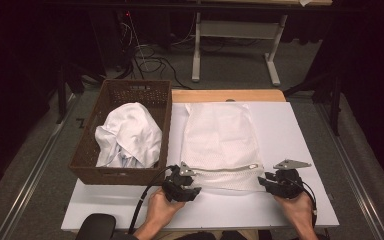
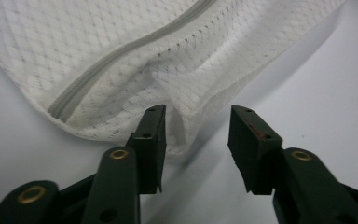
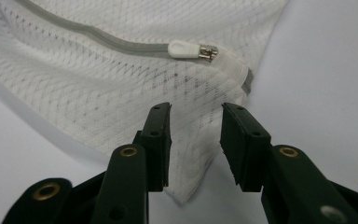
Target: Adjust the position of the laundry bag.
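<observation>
High view gives me the whole layout: one white mesh laundry bag [image 1: 221, 145] lies flat on the desk [image 1: 300, 140], and just left of the bag sits one brown woven basket [image 1: 111, 131] with one crumpled white cloth [image 1: 128, 136] in it. I count two tools, both at the bag's near edge: my left tool [image 1: 182, 183] at its near-left corner, my right tool [image 1: 279, 182] at its near-right corner.

Left gripper view adds what the overhead cannot: the weave of the mesh and the grey zipper [image 2: 121, 58] running across the bag. My left tool's [image 2: 196, 135] jaws stand partly apart, a puckered fold of the bag's corner lying between them; the left jaw is right against the fabric, the right jaw is clear of it, so nothing is clamped.

Right gripper view shows one white zipper pull [image 3: 184, 48] with a metal slider, at the zipper's end near the bag's corner. My right tool [image 3: 196, 137] is likewise spread, the corner's point lying between the jaws, not pinched.
</observation>
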A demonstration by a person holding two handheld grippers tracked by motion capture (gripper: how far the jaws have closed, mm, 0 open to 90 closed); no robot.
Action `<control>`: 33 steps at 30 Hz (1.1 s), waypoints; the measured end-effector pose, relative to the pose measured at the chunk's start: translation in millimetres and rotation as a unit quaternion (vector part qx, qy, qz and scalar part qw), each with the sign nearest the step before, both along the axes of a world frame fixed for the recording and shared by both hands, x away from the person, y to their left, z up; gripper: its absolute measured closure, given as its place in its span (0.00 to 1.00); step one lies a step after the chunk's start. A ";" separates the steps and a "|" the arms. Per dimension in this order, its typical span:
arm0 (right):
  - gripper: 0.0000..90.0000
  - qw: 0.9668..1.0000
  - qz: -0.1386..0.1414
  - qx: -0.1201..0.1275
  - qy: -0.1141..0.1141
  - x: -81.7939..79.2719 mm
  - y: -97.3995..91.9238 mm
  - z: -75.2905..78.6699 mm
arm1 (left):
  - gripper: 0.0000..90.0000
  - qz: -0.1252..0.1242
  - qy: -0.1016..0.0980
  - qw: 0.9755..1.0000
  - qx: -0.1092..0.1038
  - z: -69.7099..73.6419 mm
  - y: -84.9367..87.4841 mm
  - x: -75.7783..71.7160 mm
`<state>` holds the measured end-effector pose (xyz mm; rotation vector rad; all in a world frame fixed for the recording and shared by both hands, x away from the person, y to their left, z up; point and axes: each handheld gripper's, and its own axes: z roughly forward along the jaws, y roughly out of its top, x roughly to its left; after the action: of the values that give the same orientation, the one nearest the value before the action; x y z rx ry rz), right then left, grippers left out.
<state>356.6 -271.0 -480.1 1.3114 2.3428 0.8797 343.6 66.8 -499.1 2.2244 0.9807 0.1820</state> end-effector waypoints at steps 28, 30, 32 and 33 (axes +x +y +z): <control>0.95 1.000 0.005 -0.009 -0.013 30.0 12.0 -0.7 | 0.55 -0.027 -0.015 0.999 -0.017 13.6 -9.6 -1.6; 0.95 1.000 0.005 -0.010 -0.013 30.0 12.0 -1.7 | 0.54 -0.025 -0.011 0.999 -0.017 12.9 -9.6 0.1; 0.95 1.000 0.008 -0.013 -0.010 30.9 11.8 -3.4 | 0.54 -0.024 -0.008 1.000 -0.017 12.7 -9.5 3.4; 0.95 1.000 0.008 -0.014 -0.004 31.3 11.8 -3.9 | 0.54 -0.023 -0.008 1.000 -0.016 13.4 -9.4 4.7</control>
<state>388.0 -259.1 -484.0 1.2771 2.3557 0.8518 348.3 57.4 -485.7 2.2111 0.9182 0.1621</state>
